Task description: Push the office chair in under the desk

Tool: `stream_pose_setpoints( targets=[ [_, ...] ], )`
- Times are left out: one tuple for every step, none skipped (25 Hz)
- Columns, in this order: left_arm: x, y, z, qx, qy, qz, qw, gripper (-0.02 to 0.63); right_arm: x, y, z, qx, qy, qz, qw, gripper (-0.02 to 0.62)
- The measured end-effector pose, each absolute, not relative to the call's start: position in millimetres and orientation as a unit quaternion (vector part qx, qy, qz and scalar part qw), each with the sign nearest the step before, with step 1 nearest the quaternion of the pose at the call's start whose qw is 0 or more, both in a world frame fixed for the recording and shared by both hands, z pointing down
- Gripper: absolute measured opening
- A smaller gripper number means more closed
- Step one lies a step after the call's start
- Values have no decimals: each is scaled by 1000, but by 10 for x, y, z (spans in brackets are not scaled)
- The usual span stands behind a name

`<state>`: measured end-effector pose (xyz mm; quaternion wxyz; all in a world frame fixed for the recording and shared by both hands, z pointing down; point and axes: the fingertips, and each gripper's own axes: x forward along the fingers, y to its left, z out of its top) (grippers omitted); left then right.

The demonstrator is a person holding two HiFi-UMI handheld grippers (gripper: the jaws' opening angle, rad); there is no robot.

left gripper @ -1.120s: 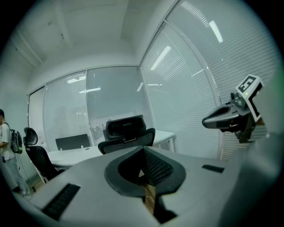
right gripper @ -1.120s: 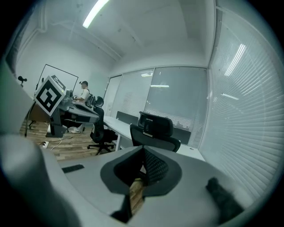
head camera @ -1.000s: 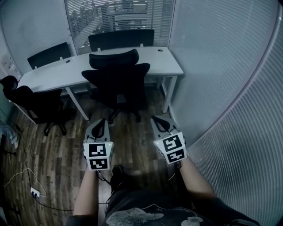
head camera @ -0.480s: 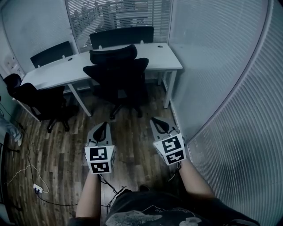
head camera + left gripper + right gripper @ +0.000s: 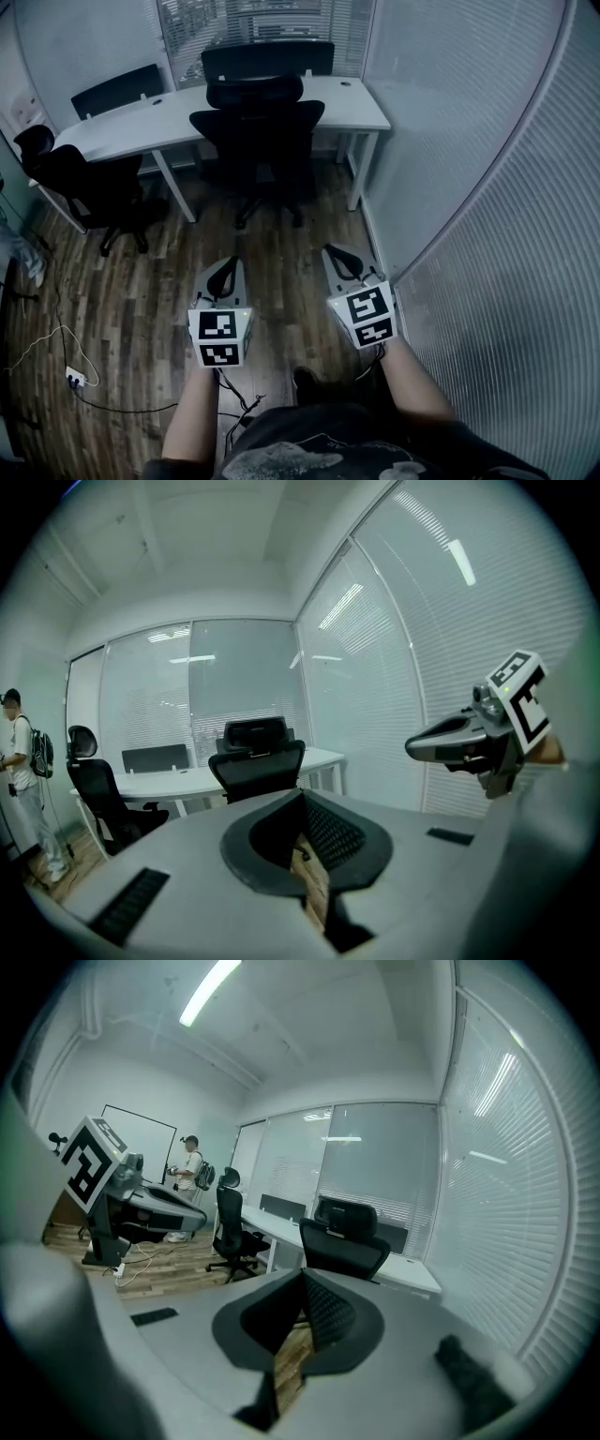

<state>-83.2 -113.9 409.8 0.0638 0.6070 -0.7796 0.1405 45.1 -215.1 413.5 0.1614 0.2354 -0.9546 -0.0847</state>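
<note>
The black office chair stands at the near edge of the white desk, its backrest toward us and its headrest overlapping the desktop in the head view. Its wheeled base rests on the wood floor just in front of the desk legs, and we cannot tell how far the seat reaches under the top. A second black chair sits at the desk's left end, turned at an angle. Dark divider panels rise along the desk's far side. We hold both grippers low over the floor, well apart from the office chair and pointing toward it: the left gripper and the right gripper each have their fingers pressed together with nothing between them. A glass wall with blinds curves along our right. A white power strip with its cable lies on the floor at the left. In the left gripper view a person with a backpack stands at the far left.
</note>
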Motion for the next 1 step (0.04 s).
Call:
stream_pose_setpoints(
  targets=[
    [-814,-1063,4106,607,-779,141,64,12,469,-2076,4143,237,-954,-85,164,21]
  ],
)
